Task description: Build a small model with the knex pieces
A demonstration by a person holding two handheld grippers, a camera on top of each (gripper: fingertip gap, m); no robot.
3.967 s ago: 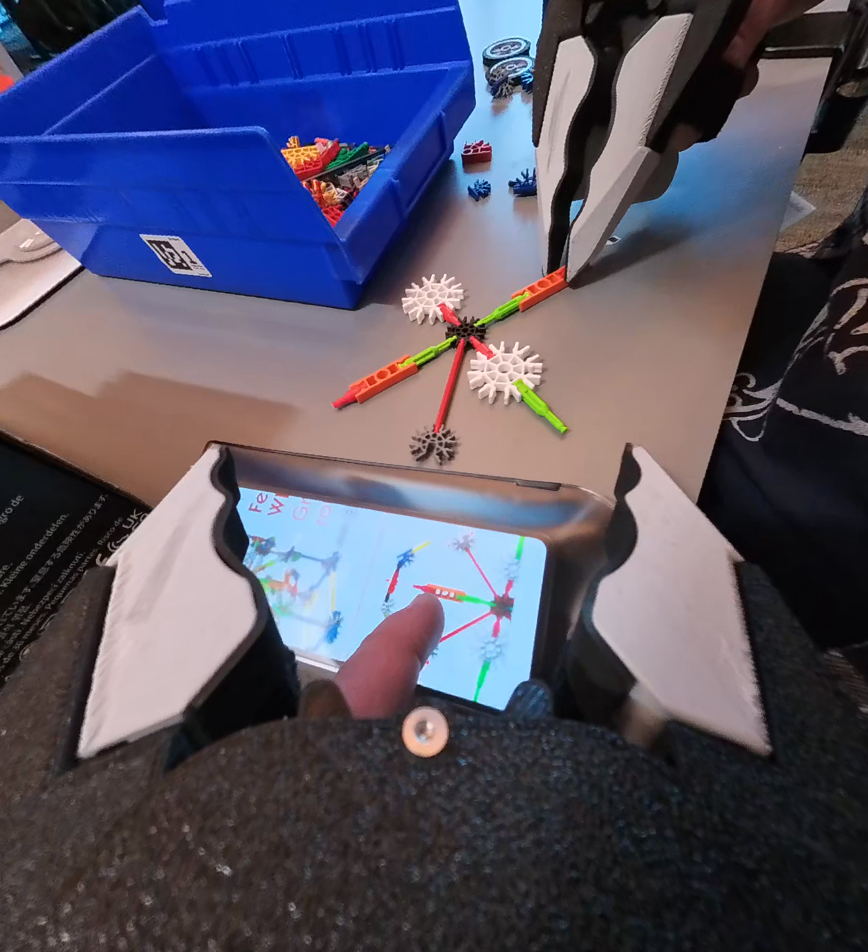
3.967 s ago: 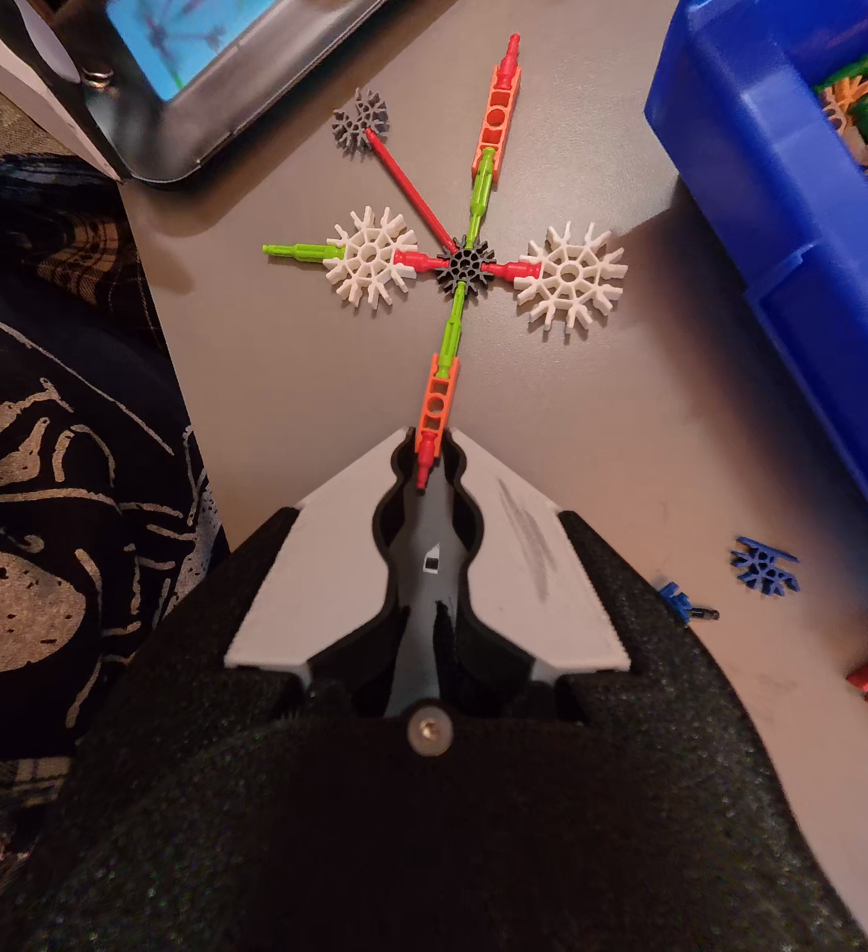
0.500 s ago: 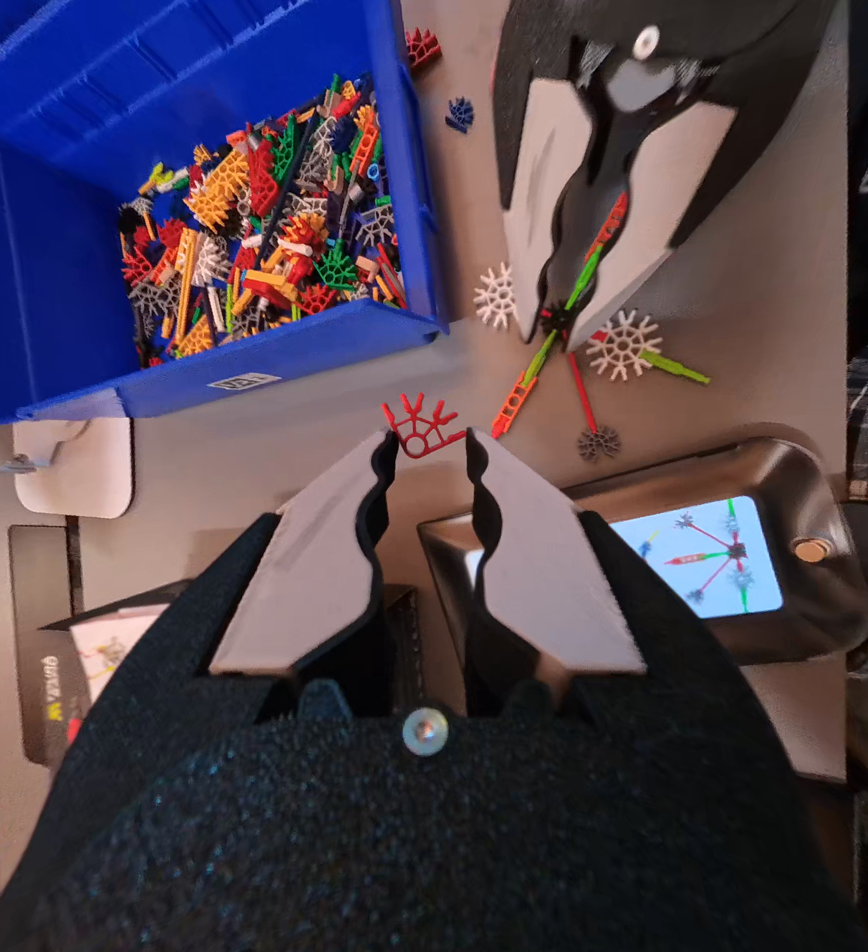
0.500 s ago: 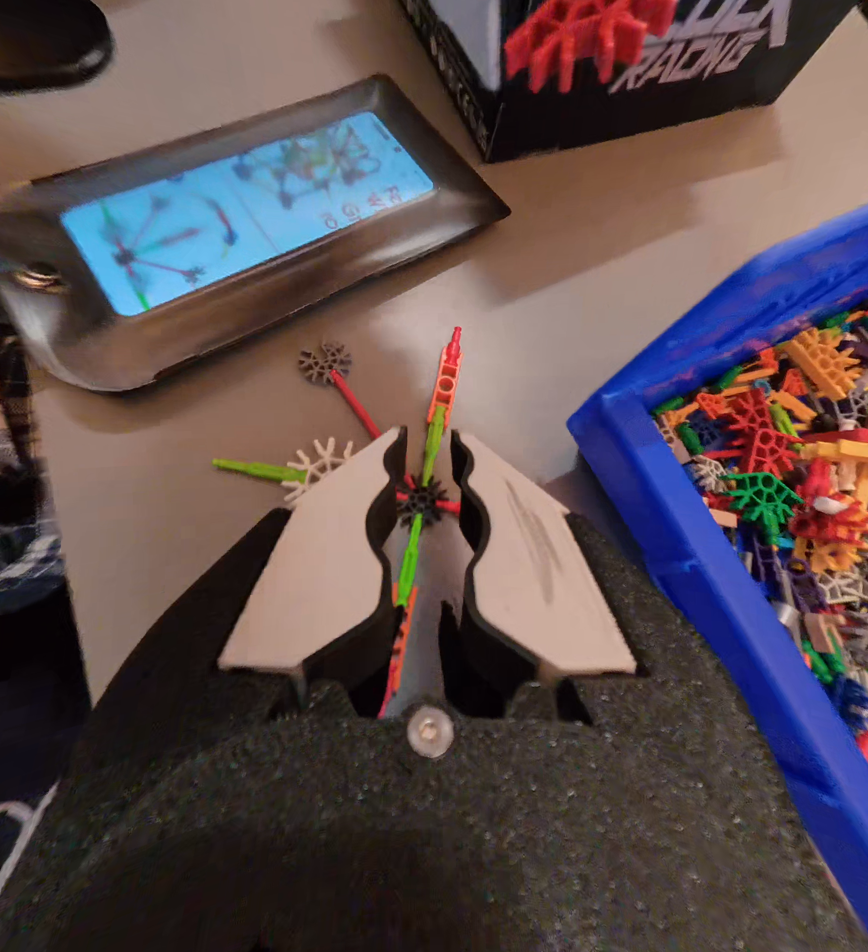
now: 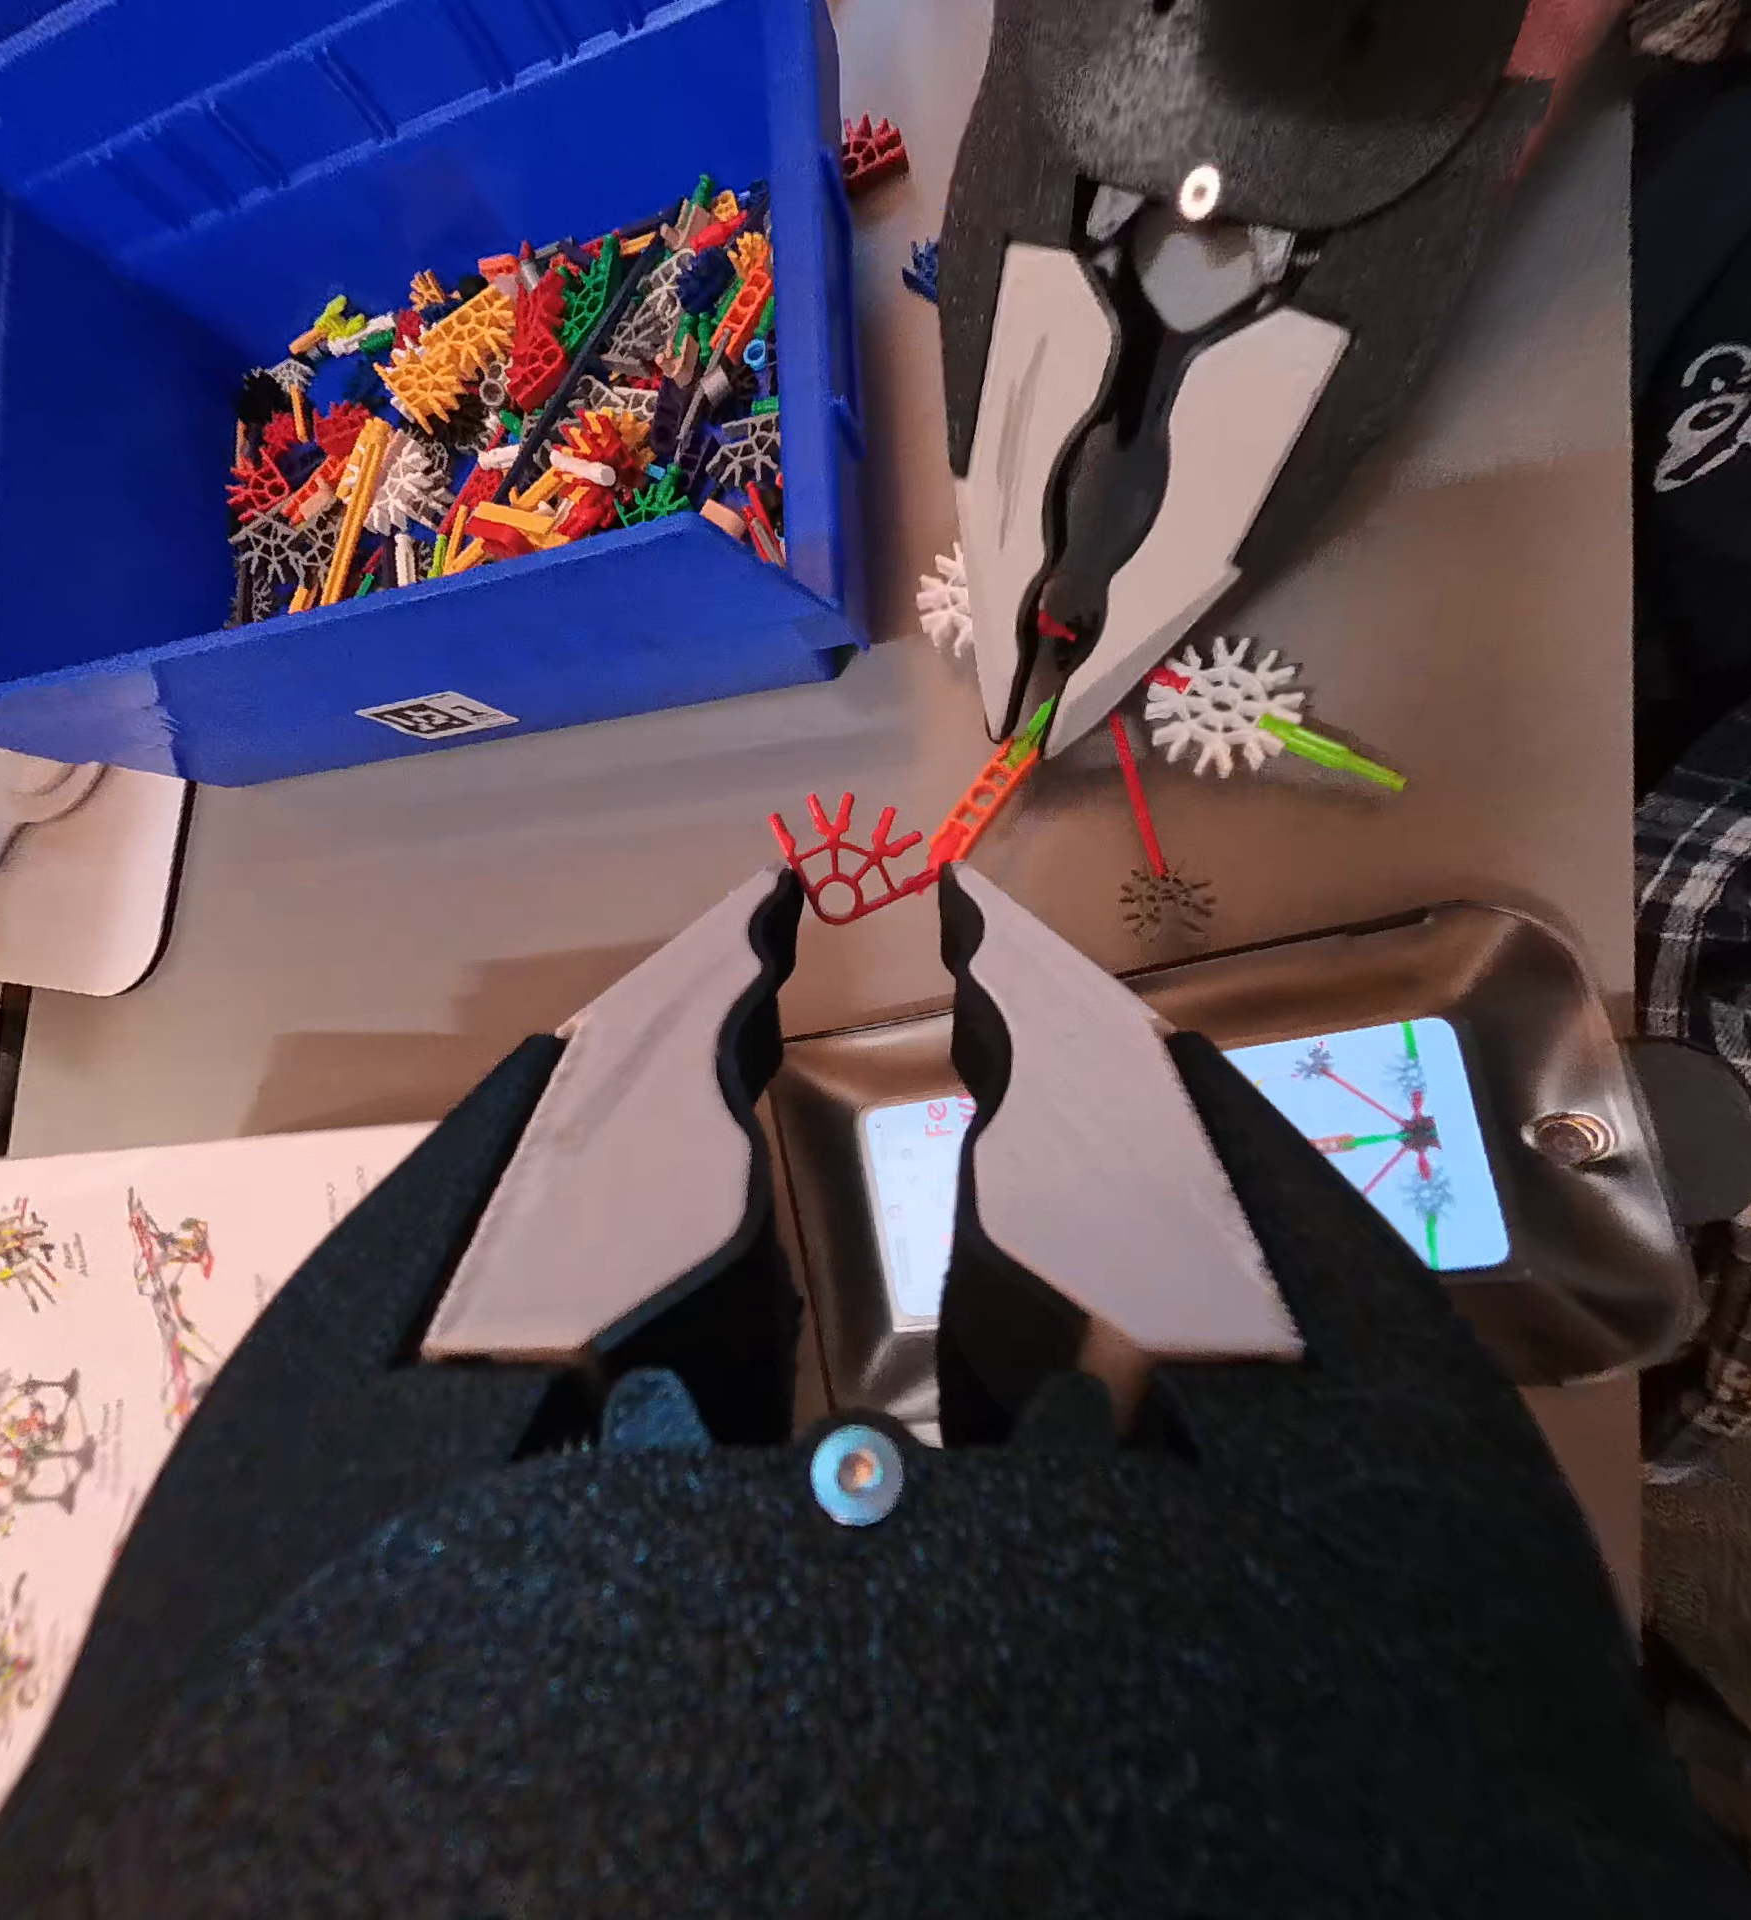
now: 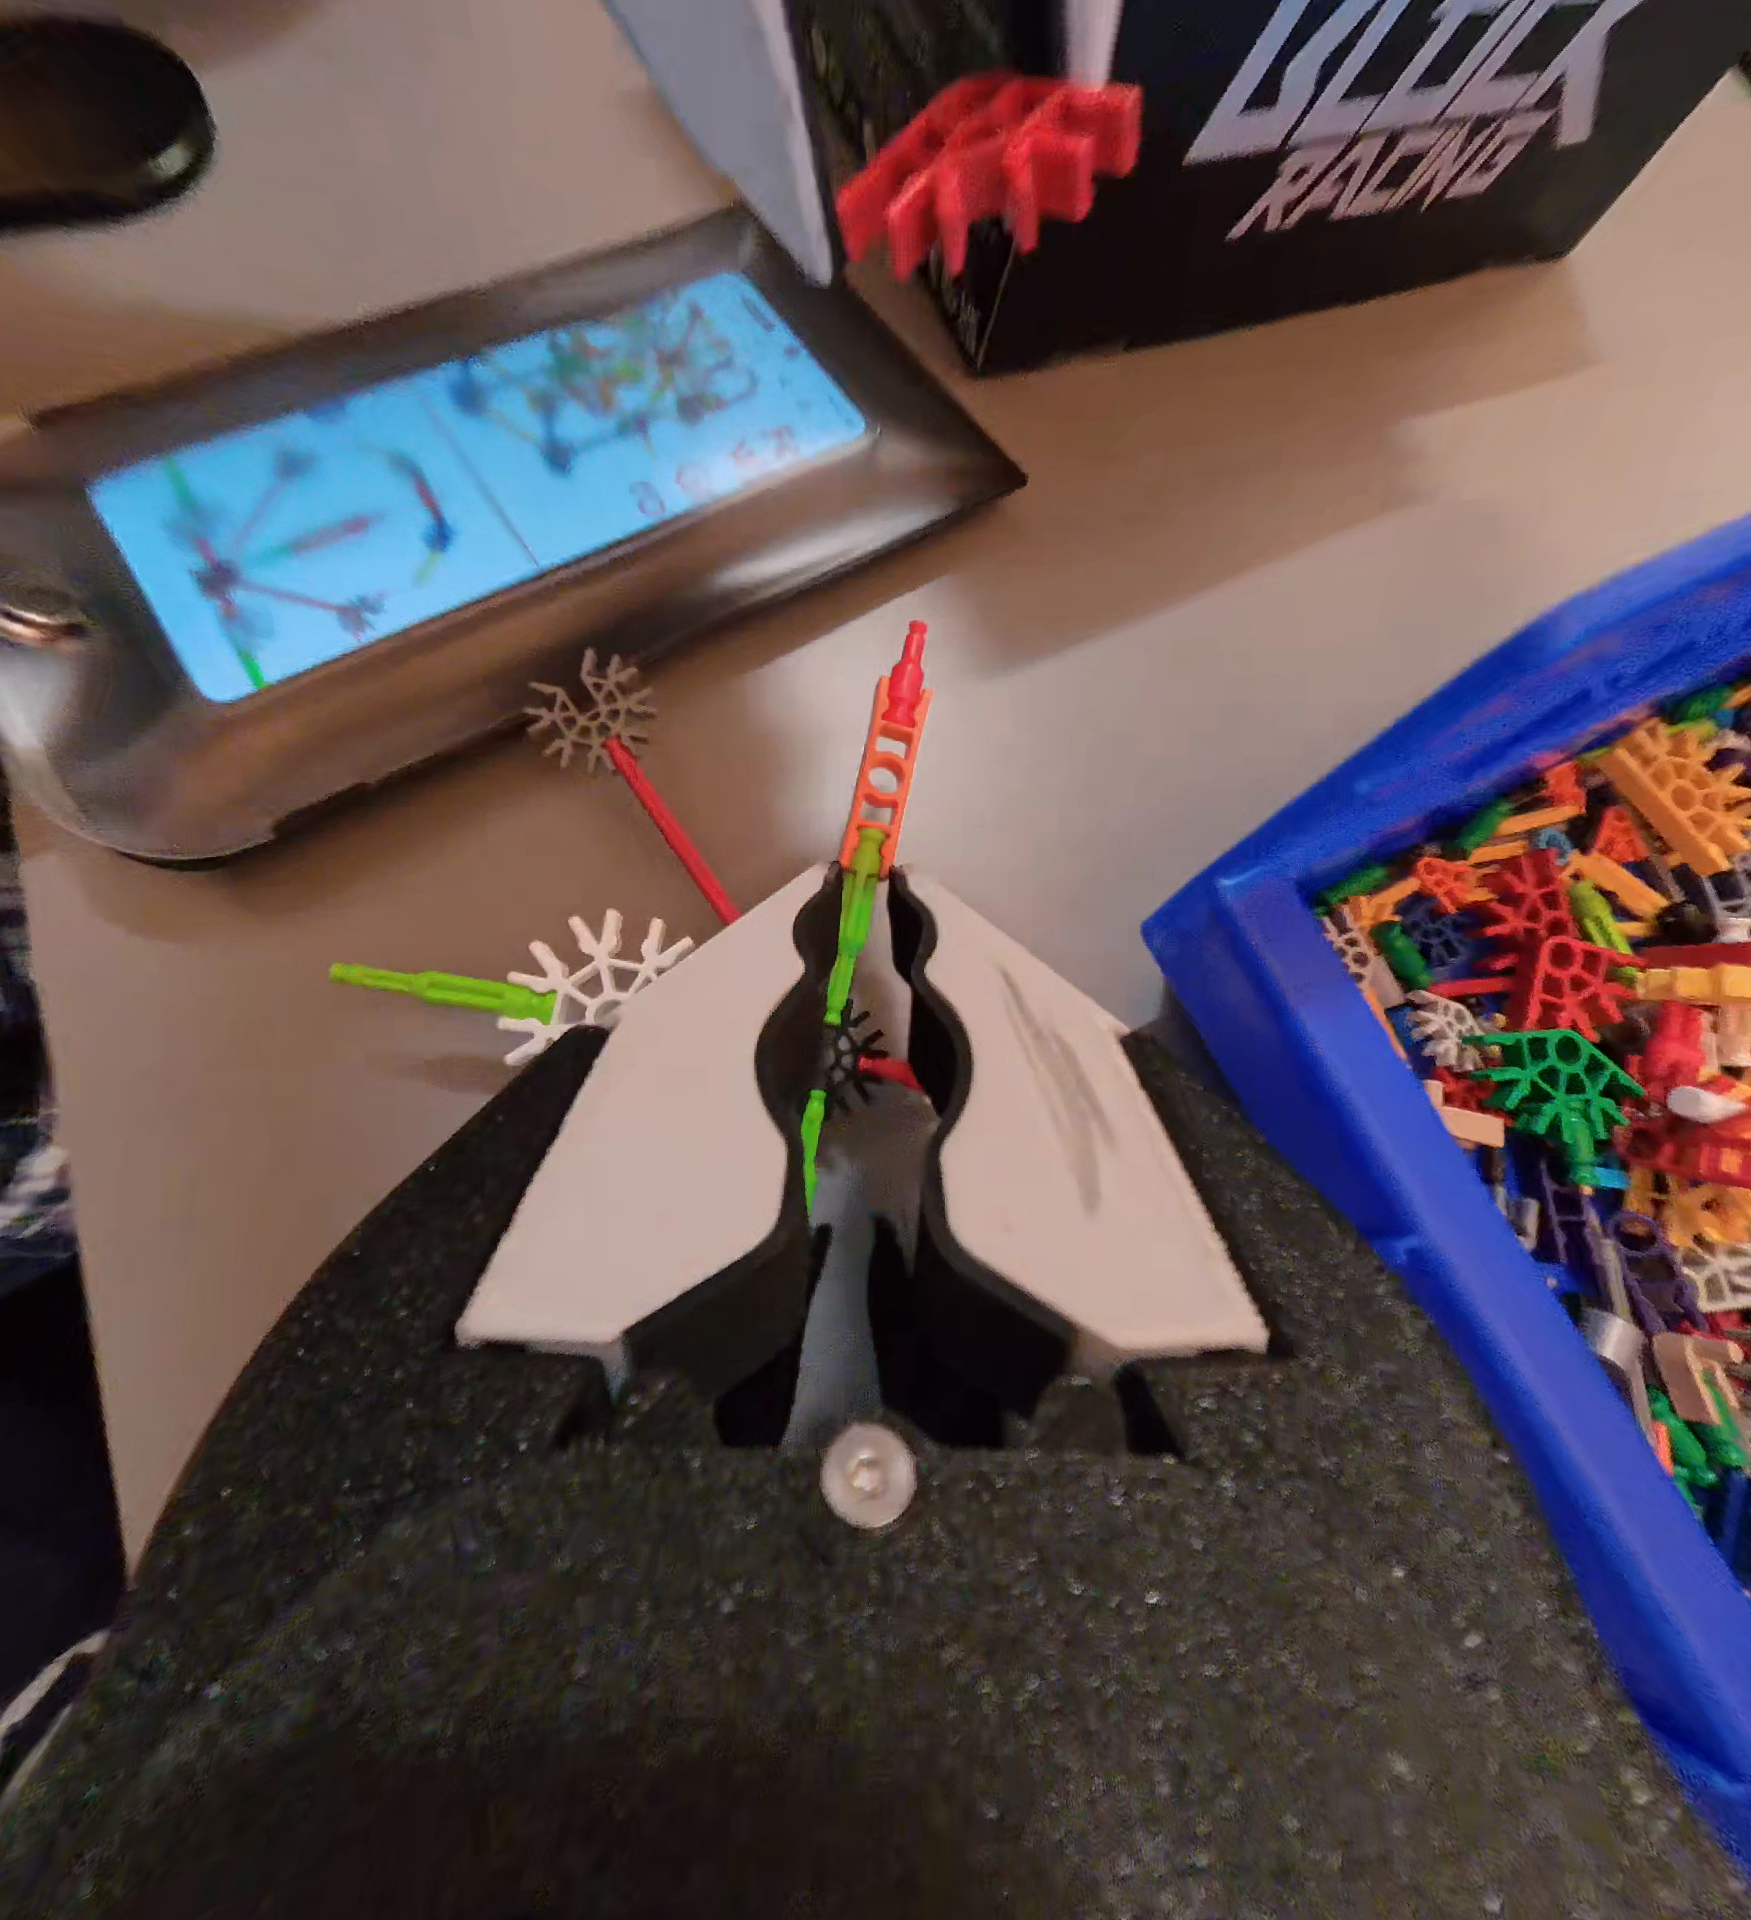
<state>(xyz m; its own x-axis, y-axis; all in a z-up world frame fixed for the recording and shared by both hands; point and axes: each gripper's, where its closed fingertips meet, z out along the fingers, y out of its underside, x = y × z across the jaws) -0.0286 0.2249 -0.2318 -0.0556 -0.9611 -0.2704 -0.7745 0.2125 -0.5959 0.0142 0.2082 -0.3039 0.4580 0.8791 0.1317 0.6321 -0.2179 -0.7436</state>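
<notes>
My left gripper (image 5: 866,878) is shut on a red fan-shaped connector (image 5: 845,862) and holds it above the table, close to the red tip of the orange piece (image 5: 985,800). The flat rod assembly lies on the grey table (image 5: 497,883): black hub (image 6: 850,1049), green rods, two white snowflake connectors (image 5: 1222,707) and a grey one (image 5: 1167,899). My right gripper (image 6: 866,873) is shut on the green rod (image 6: 855,925), just behind the orange piece (image 6: 886,779). The red connector (image 6: 985,156) also shows at the top of the right wrist view.
A blue bin (image 5: 559,644) full of mixed coloured parts stands left of the assembly. A phone (image 5: 1370,1143) in a dark case lies near the table edge, its lit screen showing a diagram. A black box (image 6: 1370,156) and an instruction sheet (image 5: 71,1351) lie nearby.
My left gripper, earlier open around the phone, now holds the red connector and has brought it closer to the orange end. My right gripper has slid forward along the green rod and closed.
</notes>
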